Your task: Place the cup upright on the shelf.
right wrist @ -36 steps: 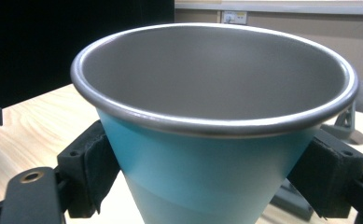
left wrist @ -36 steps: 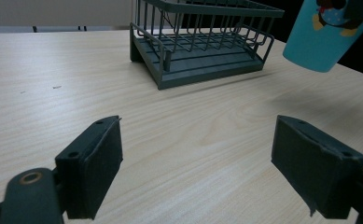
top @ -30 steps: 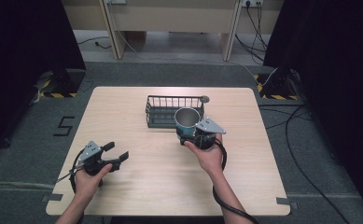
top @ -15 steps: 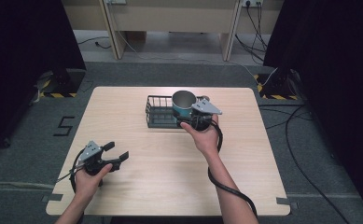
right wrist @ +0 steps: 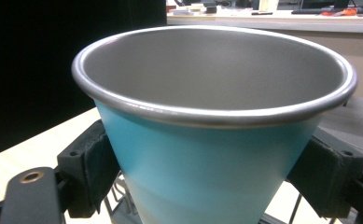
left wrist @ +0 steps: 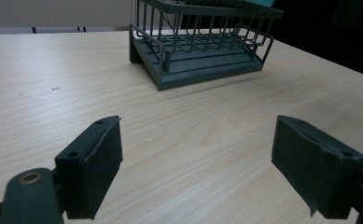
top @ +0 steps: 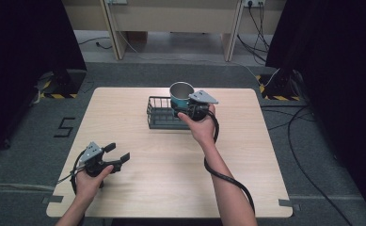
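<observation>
One teal cup [top: 181,94], upright, mouth up, clamped in the right claw [top: 186,109].

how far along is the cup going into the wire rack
Done: the right gripper has the teal cup clamped between its jaws and lifted off the table, upright, over the wire rack. In hand: holding it above the rack's right end. Left: lower it in and let go; whether it touches the rack yet is unclear. The left gripper rests open, near the front left corner.

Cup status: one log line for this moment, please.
right gripper: shut on teal cup | over wire basket | left gripper: open, idle
</observation>
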Tool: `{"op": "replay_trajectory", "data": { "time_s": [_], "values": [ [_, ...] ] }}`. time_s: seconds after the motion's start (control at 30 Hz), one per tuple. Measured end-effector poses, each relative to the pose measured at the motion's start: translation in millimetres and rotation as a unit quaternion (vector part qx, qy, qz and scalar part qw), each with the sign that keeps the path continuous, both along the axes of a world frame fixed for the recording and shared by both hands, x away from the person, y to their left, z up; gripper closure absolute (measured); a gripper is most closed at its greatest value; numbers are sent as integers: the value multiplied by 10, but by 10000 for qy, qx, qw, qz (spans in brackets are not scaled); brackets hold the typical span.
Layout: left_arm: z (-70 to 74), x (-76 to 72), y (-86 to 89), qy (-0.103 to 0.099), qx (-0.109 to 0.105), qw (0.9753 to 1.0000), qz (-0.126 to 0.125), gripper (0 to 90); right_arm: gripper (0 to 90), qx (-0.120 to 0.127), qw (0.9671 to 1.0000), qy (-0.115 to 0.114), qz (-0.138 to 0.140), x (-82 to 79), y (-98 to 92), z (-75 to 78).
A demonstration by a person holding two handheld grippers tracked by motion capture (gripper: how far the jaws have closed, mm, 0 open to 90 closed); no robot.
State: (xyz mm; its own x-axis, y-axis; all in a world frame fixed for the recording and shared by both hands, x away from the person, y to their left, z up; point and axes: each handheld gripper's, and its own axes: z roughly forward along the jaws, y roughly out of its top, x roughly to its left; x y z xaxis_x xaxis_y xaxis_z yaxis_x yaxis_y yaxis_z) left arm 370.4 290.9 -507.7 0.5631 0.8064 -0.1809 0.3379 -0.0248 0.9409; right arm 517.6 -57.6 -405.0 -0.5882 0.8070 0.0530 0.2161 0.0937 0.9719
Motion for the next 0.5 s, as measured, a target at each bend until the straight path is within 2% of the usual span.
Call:
{"op": "replay_trajectory", "data": {
  "time_s": [0.5],
  "values": [
    [-1,2,6,4,-31,10000,-24,158,177,-22,9997,224,-53,293,142,-52]
  ]
}}
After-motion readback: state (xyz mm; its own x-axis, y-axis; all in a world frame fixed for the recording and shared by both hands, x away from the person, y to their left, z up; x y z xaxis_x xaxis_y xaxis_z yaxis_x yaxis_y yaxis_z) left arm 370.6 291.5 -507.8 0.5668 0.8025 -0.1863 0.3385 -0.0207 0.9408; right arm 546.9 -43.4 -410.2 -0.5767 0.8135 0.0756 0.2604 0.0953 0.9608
